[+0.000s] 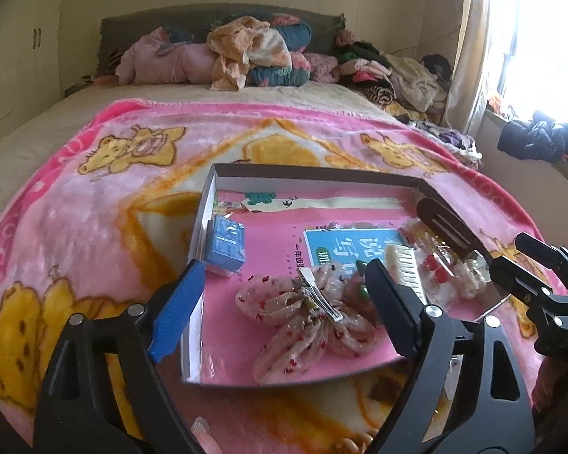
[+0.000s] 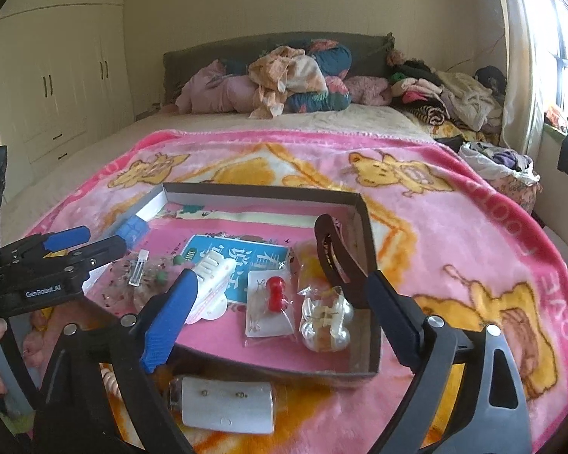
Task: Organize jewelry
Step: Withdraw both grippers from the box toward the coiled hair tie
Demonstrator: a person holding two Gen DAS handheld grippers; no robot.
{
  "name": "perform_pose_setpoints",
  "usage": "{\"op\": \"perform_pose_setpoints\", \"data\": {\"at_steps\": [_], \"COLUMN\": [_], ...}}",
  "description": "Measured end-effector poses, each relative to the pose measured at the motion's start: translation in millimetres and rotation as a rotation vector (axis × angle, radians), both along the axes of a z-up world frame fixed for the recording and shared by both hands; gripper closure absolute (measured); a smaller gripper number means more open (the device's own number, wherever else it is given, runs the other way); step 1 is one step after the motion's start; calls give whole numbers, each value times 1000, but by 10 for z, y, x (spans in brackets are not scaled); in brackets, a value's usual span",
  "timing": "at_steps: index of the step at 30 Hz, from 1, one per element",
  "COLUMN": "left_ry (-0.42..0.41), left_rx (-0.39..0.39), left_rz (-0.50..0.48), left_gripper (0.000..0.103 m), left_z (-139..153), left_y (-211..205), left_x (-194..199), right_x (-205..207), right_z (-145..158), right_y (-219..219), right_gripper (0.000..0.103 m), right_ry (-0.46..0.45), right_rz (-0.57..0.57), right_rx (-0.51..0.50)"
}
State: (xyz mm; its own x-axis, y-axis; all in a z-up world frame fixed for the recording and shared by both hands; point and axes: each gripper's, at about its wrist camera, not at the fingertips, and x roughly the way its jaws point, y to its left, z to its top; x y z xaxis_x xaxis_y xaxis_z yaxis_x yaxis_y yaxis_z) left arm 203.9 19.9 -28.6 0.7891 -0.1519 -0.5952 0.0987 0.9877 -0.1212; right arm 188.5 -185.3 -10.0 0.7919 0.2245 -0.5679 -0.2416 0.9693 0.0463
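Presently, both claws stand wide apart and grip nothing. The left claw (image 1: 284, 302) hovers over a sheer pink bow hair clip (image 1: 314, 314), which lies on the pink lining inside a shallow cardboard tray (image 1: 314, 172) on the bed's pink blanket (image 1: 94, 208). The right claw (image 2: 280, 317) hangs above a pearl hair claw clip (image 2: 323, 321) and a carded red clip (image 2: 274, 295) in the same tray. A white card (image 2: 227, 405) lies outside the tray's near wall.
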Motion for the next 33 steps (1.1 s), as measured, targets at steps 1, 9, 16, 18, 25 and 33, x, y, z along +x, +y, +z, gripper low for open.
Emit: {"op": "perform_pose_setpoints", "data": {"at_steps": [1,9,16,18,25,33], "left_ry": [-8,-53,-89,-93,-91,-54], "left_rx": [-6,-21,-20,-11,8,32], "left_rz": [2,1,-18,-24,-52,-117], "left_gripper": [19,13,13,13,13,13], "left_z": [12,107,165,174,136,8], "left_y": [6,38,62,52,40,-64], "left_x": [-34,-257,-439,-490,-628,-789], "right_x": [-28,-262,-441,-480,-605,-714], "right_z": [12,89,86,76,6,-141], "right_y": [-4,-63,-110,-110,-148,-179], "right_gripper": [15,13,13,13,13,13], "right_ry": [-6,-45,-49,-50,-33,-1], "right_rz": [-1,-3,1,1,-2,6], "right_rx": [-2,-14,-22,-27,-24,-25]}}
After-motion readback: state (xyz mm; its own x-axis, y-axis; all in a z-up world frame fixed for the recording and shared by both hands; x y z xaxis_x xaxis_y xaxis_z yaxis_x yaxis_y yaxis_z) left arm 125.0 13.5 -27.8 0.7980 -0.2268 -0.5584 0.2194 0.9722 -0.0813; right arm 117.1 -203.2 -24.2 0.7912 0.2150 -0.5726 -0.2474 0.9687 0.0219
